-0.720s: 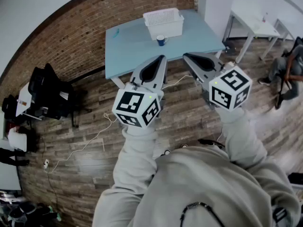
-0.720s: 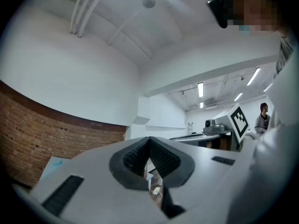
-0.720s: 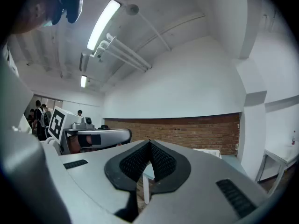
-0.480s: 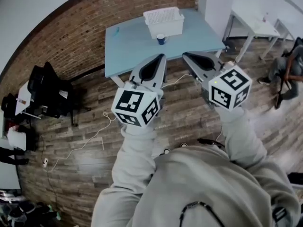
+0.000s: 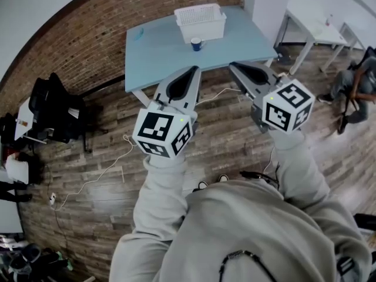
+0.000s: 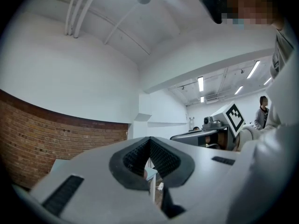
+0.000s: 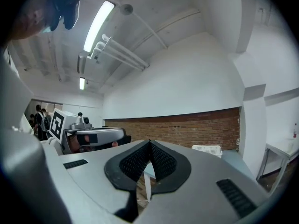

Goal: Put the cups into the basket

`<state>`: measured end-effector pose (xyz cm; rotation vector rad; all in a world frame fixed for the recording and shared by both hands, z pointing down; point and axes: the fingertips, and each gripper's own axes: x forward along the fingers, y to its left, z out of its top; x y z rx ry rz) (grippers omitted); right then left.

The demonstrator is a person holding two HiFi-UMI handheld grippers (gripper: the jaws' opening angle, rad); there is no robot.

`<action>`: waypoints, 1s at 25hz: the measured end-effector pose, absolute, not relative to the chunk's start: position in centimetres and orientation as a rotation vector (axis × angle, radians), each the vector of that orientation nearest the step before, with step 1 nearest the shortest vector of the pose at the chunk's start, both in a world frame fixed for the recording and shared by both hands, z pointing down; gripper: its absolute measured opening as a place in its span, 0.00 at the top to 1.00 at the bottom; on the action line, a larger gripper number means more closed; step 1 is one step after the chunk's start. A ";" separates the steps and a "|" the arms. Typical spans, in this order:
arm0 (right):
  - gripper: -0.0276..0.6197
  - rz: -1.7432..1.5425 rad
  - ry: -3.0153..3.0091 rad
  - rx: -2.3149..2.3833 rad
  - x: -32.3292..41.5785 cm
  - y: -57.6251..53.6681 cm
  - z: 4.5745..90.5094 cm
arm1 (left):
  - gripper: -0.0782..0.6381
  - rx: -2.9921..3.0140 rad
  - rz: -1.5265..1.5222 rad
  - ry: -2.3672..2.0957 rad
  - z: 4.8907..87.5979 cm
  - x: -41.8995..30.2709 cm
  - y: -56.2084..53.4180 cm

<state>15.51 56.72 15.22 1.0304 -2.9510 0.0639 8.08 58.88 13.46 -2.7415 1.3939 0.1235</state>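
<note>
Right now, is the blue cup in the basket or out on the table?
Out: the blue cup stands on the light blue table, just in front of the white basket.

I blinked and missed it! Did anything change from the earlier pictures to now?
Barely. The head view shifted slightly, so the table, basket and blue cup sit a little higher. Nothing was grabbed or dropped. Both the left gripper and right gripper stay shut, empty, short of the table.

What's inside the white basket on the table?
The basket shows only white lattice, no cup; its near wall hides some of the floor. The blue cup stands outside, in front.
</note>
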 end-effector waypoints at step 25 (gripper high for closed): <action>0.95 0.167 -2.938 0.964 16.5 43.0 19.6 | 0.90 -2.754 0.140 1.467 17.1 7.5 44.5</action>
